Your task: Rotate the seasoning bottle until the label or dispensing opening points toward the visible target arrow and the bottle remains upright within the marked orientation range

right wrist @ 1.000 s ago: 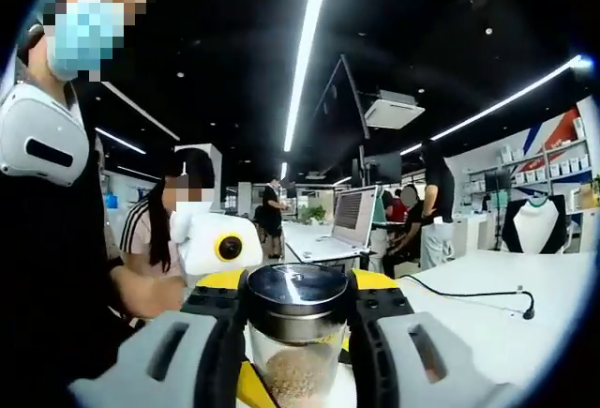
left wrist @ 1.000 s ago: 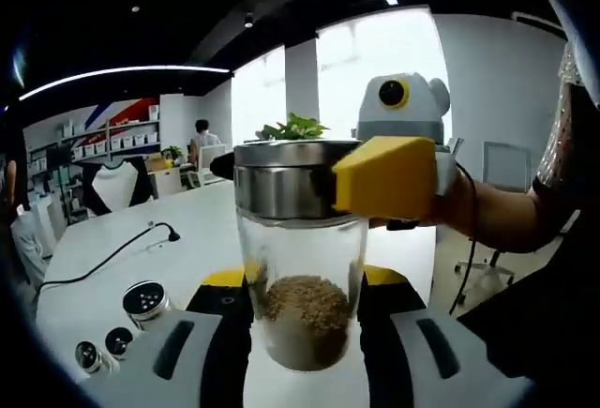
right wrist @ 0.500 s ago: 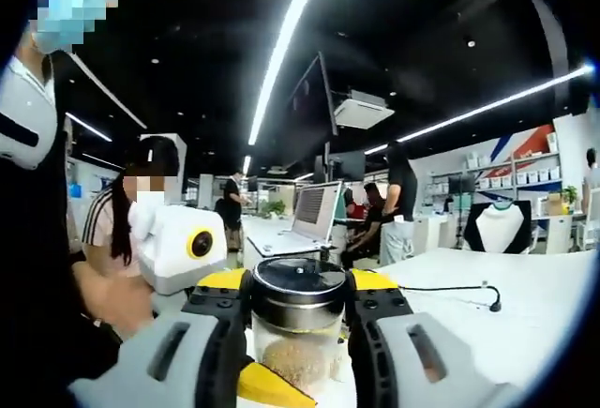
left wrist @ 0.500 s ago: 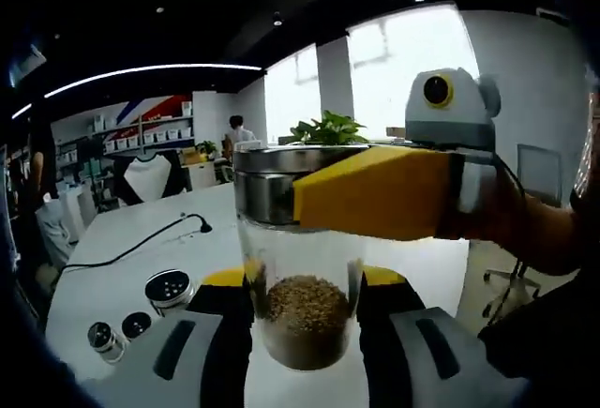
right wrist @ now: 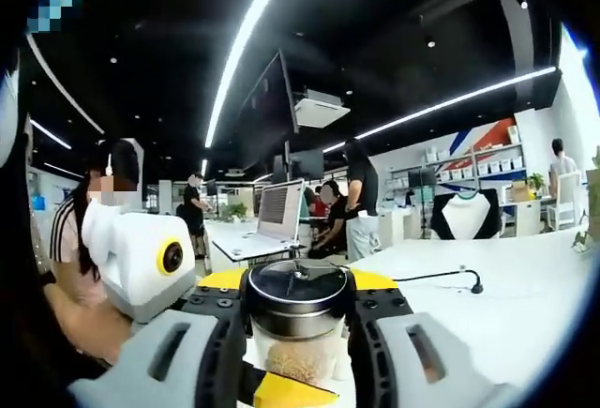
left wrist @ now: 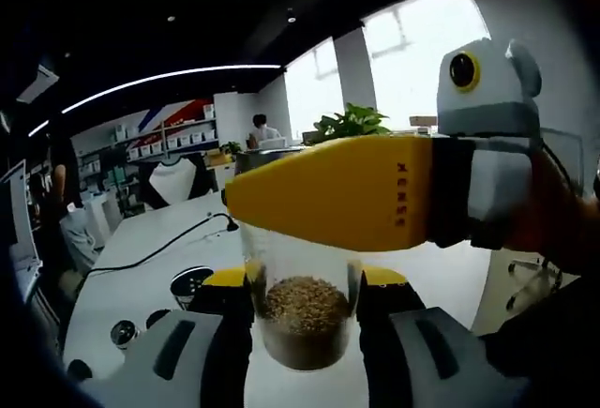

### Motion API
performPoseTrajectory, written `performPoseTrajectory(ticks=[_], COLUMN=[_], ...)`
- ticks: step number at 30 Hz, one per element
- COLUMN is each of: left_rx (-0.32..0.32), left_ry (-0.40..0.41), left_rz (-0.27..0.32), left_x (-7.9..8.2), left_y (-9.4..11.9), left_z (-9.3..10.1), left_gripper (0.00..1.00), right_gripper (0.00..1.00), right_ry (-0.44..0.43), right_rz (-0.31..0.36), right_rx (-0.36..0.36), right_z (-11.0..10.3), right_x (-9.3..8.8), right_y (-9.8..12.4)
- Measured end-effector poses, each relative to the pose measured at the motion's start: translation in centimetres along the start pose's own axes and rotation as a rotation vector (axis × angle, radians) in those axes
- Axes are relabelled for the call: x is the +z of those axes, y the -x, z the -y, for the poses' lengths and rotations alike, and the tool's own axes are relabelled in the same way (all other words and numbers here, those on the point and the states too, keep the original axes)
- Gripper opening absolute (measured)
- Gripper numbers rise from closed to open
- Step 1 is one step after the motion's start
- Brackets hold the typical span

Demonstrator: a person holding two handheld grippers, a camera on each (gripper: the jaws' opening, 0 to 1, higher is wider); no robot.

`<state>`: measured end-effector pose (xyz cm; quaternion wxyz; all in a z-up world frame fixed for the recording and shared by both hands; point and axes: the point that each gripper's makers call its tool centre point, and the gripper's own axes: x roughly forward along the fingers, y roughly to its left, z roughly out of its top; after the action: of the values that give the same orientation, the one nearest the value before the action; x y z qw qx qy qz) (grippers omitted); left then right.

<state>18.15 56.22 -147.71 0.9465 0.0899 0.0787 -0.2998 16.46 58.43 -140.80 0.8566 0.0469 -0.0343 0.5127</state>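
Observation:
A clear glass seasoning bottle (left wrist: pixel 302 319) with brown granules in its bottom hangs above the table. My left gripper (left wrist: pixel 302 338) is shut on its glass body. My right gripper (left wrist: pixel 347 192) comes in from the right, and its long yellow jaw lies across the steel lid and hides it. In the right gripper view the lid (right wrist: pixel 295 295) sits between the jaws of my right gripper (right wrist: pixel 295 333), which is shut on it. There the left gripper (right wrist: pixel 141 258) shows at the left, with a yellow jaw tip below the bottle.
A white table (left wrist: pixel 141 267) lies below with a black cable (left wrist: pixel 159 249) and small round seasoning jars (left wrist: pixel 192 281) at the left. A plant (left wrist: pixel 352 122) stands behind. An open laptop (right wrist: pixel 281 211), standing people (right wrist: pixel 361 202) and a person's hand (right wrist: pixel 84 324) are nearby.
The right gripper has swung round the lid, and its yellow jaw now covers the lid in the left gripper view. Both backgrounds have shifted as the hands turned. The bottle stays held.

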Motion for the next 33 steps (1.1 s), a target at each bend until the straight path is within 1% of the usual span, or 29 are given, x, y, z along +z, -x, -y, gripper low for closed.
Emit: performPoseTrajectory(ticks=[2, 3, 5, 6, 7, 9, 10, 11, 12, 13, 14, 15, 18, 20, 23, 25, 26, 30, 33], left_rx=[-0.048, -0.059, -0.094, -0.116, -0.134, -0.179, -0.202, -0.231, -0.249, -0.267, -0.273, -0.282, -0.283, -0.271, -0.256, -0.232, -0.212, -0.191, -0.167], left_ry=[0.017, 0.015, 0.019, 0.025, 0.031, 0.057, 0.072, 0.09, 0.108, 0.12, 0.122, 0.13, 0.128, 0.121, 0.141, 0.141, 0.129, 0.113, 0.082], left_rz=[0.017, 0.019, 0.035, 0.04, 0.046, 0.069, 0.075, 0.088, 0.098, 0.109, 0.113, 0.119, 0.125, 0.127, 0.138, 0.133, 0.124, 0.113, 0.1], left_x=[0.3, 0.4, 0.7, 0.8, 0.8, 1.2, 1.3, 1.4, 1.5, 1.7, 1.7, 1.8, 2.0, 2.2, 2.5, 2.4, 2.2, 2.0, 1.9], left_y=[0.2, 0.2, 0.4, 0.5, 0.5, 0.7, 0.8, 0.9, 1.0, 1.2, 1.2, 1.3, 1.3, 1.2, 1.1, 1.0, 0.9, 0.9, 1.0], left_z=[0.3, 0.4, 0.8, 1.0, 1.2, 1.6, 1.9, 2.2, 2.4, 2.5, 2.5, 2.6, 2.7, 2.6, 2.4, 2.2, 2.0, 1.8, 1.7], left_gripper=[0.44, 0.44, 0.44, 0.44, 0.43, 0.43, 0.43, 0.42, 0.42, 0.42, 0.41, 0.41, 0.41, 0.41, 0.4, 0.4, 0.4, 0.4, 0.4], right_gripper=[0.38, 0.38, 0.38, 0.38, 0.38, 0.38, 0.38, 0.38, 0.38, 0.38, 0.38, 0.38, 0.38, 0.38, 0.38, 0.38, 0.38, 0.38, 0.38], right_ry=[-0.001, 0.0, 0.009, 0.014, 0.031, 0.039, 0.043, 0.037, 0.028, 0.013, 0.001, -0.014, -0.023, -0.024, -0.036, -0.029, -0.011, 0.034, 0.062], right_rz=[-0.001, -0.003, -0.004, -0.009, -0.013, -0.007, -0.008, -0.004, -0.001, 0.006, 0.012, 0.013, 0.015, 0.016, 0.025, 0.012, -0.005, -0.036, -0.066], right_rx=[0.027, 0.044, 0.092, 0.119, 0.161, 0.206, 0.253, 0.288, 0.298, 0.331, 0.358, 0.37, 0.382, 0.379, 0.346, 0.308, 0.283, 0.264, 0.252], right_z=[0.0, 0.2, 0.1, -0.1, -0.4, -0.7, -0.9, -1.1, -1.1, -1.2, -1.2, -1.1, -1.1, -1.2, -1.1, -0.9, -0.8, -1.1, -1.3], right_x=[0.1, 0.1, 0.4, 0.4, 0.5, 0.7, 0.8, 0.9, 1.0, 1.2, 1.3, 1.4, 1.6, 1.7, 1.9, 1.8, 1.6, 1.3, 1.1], right_y=[0.1, 0.1, 0.4, 0.5, 0.6, 0.8, 1.0, 1.2, 1.2, 1.4, 1.6, 1.8, 1.8, 1.8, 1.6, 1.4, 1.3, 1.1, 0.9])
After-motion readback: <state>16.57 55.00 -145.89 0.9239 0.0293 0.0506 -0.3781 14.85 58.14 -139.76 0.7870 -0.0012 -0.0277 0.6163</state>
